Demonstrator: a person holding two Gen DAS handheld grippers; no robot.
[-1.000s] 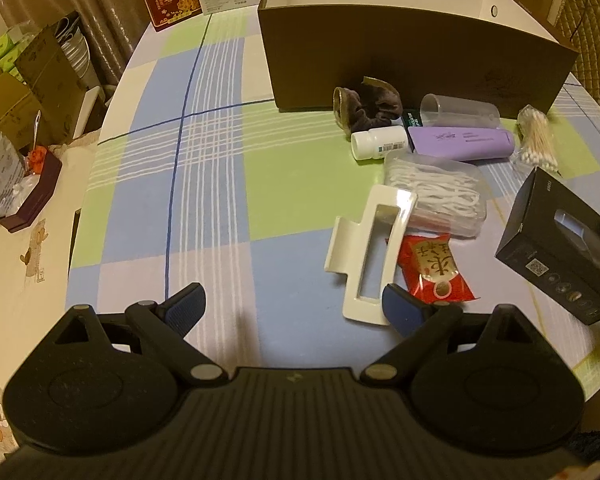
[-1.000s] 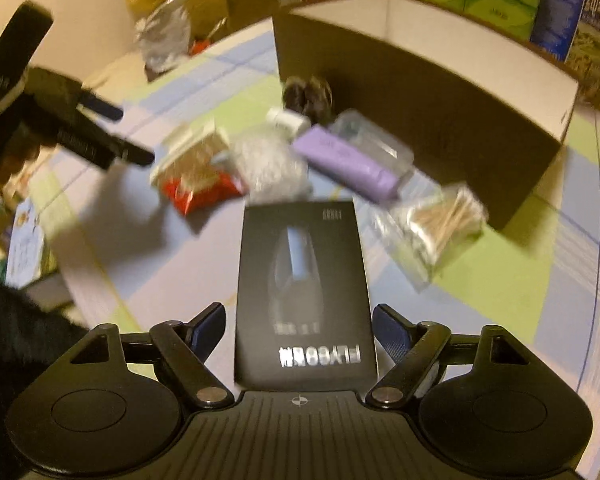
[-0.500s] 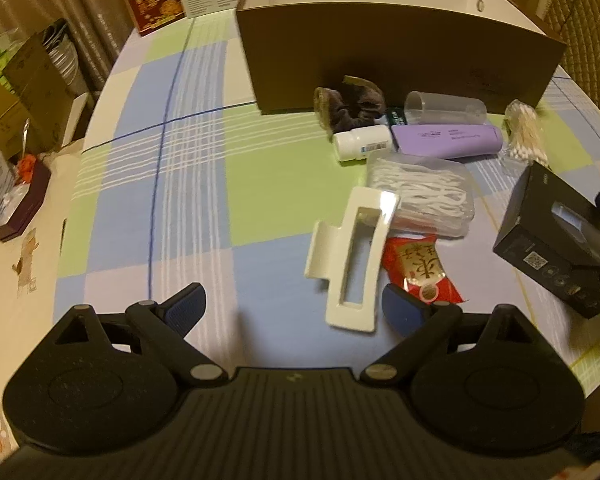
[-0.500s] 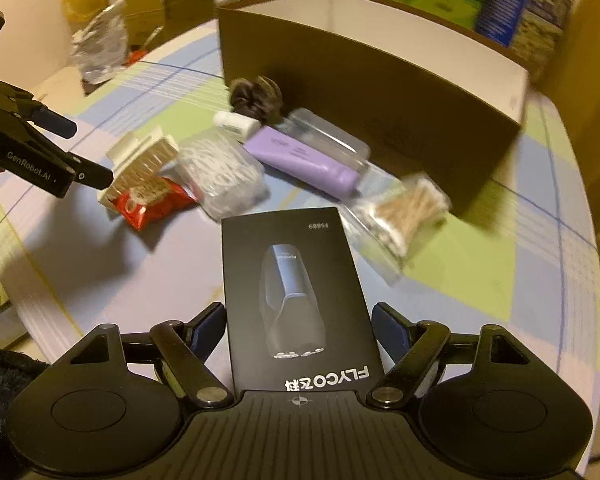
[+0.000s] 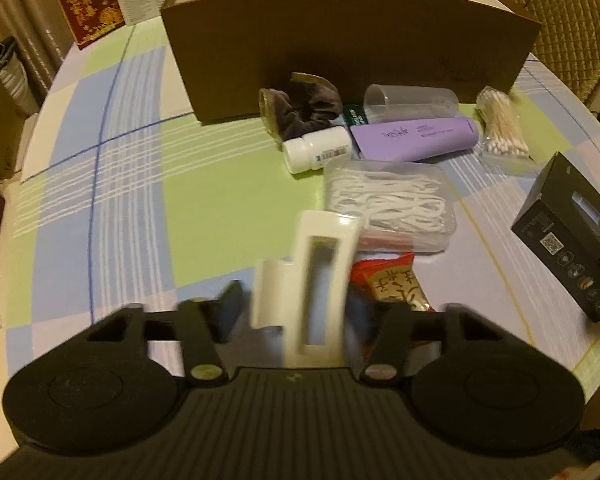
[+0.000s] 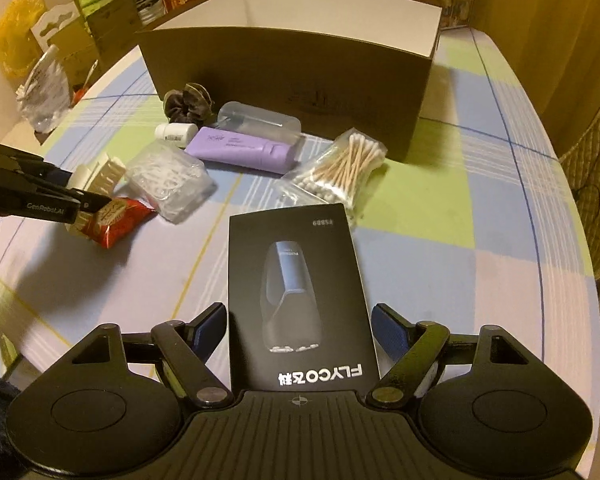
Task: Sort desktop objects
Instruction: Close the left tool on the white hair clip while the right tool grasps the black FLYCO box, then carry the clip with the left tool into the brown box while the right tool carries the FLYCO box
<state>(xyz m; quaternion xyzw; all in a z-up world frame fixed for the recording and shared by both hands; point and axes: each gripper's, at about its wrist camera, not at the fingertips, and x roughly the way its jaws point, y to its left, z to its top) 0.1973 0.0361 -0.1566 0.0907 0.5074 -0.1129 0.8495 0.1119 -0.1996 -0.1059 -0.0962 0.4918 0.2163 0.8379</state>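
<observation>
A white hair claw clip lies on the checked tablecloth, between the fingers of my left gripper. The jaws are closing; a thin gap still shows beside the left pad. In the right wrist view the left gripper reaches in at the left, around the clip. My right gripper is shut on a black shaver box, with a pad against each long side. The same black box shows at the right edge of the left wrist view.
A big open brown cardboard box stands behind the clutter. Before it lie a brown scrunchie, a white bottle, a clear cup, a purple tube, cotton swabs, a bag of floss picks and a red snack packet.
The left gripper has moved forward and down over the clip, and its jaws have narrowed sharply. The right gripper has rolled, and the black box has turned with it.
</observation>
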